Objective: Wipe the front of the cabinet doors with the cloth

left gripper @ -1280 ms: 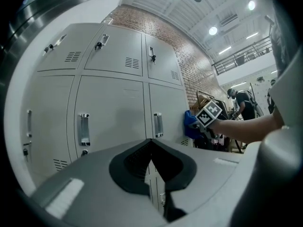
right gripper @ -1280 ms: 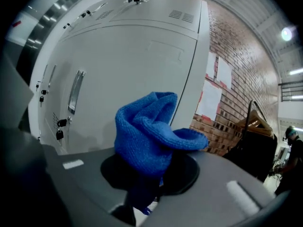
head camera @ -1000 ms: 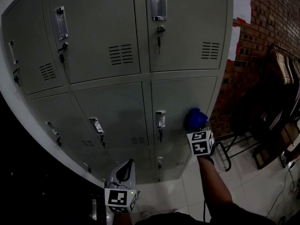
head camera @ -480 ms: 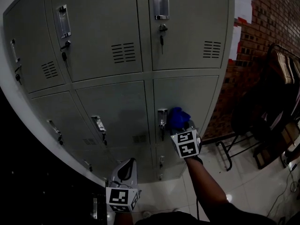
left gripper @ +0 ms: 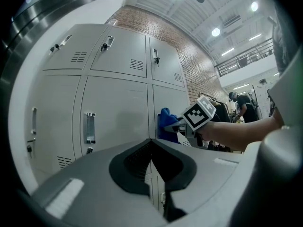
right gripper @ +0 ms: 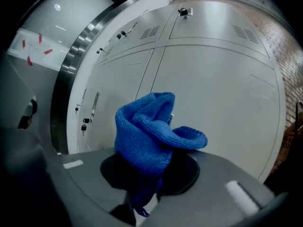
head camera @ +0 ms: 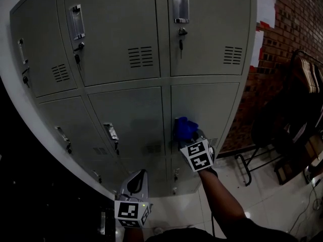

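Note:
The grey cabinet (head camera: pixel 126 29) has several doors with metal handles and keys. A blue knitted cloth (head camera: pixel 185 127) is pressed against the left part of the middle-row right door (head camera: pixel 212 110), covering its handle. My right gripper (head camera: pixel 190 136) is shut on the cloth (right gripper: pixel 151 131), which bunches up above its jaws. The left gripper view shows the cloth (left gripper: pixel 165 124) against the door edge. My left gripper (head camera: pixel 135 181) hangs low in front of the bottom doors, shut and empty (left gripper: pixel 151 161), apart from the cabinet.
A brick wall (head camera: pixel 298 34) with white papers (head camera: pixel 265 4) stands right of the cabinet. A dark rack with a chair (head camera: pixel 298 115) sits on the tiled floor (head camera: pixel 252 195). A person (left gripper: pixel 244 105) stands far behind.
My right gripper has swept the cloth leftward across the middle-row right door, from its right edge to over the handle. The left gripper has stayed put.

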Tool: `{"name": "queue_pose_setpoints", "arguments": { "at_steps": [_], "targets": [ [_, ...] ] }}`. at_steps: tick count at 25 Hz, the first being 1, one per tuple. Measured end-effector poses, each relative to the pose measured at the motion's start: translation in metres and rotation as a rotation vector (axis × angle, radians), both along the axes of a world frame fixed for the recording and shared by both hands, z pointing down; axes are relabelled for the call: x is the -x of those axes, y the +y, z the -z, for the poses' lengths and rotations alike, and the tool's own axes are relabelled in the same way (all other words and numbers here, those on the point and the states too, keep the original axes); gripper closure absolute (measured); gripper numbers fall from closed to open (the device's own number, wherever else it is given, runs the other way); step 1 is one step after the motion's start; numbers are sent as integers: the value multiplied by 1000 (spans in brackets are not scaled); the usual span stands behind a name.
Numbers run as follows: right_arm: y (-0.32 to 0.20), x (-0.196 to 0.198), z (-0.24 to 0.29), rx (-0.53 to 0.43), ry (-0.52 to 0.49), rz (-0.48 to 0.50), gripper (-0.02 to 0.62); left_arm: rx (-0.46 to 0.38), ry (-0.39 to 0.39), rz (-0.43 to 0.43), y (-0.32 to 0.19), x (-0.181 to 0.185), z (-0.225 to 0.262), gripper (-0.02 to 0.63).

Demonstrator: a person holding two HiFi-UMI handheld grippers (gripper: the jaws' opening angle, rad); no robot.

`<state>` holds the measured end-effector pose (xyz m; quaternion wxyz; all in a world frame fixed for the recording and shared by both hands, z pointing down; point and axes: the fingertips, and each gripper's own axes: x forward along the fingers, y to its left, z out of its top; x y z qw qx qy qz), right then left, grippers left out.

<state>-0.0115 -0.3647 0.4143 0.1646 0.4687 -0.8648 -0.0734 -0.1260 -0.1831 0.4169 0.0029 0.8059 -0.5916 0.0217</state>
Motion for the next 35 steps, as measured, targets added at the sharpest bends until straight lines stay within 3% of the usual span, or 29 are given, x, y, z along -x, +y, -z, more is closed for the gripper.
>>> {"name": "queue_pose_setpoints", "arguments": {
  "at_steps": [6, 14, 20, 25, 35],
  "targets": [
    [3, -47, -6, -12, -10, -85, 506, -1, 0, -1, 0, 0, 0, 595],
    [-9, -162, -48, 27, 71, -346, 506, 11, 0, 0, -3, 0, -5, 595],
    [-26, -198, -67, 43, 98, -450, 505, 6, 0, -5, -5, -7, 0, 595],
    [-36, -192, -67, 57, 78, -488, 505, 20, -6, -2, -5, -7, -7, 595],
    [-23, -110, -56, 81, -47, -349, 502, 22, -6, -21, -11, -15, -11, 595]
  ]
}}
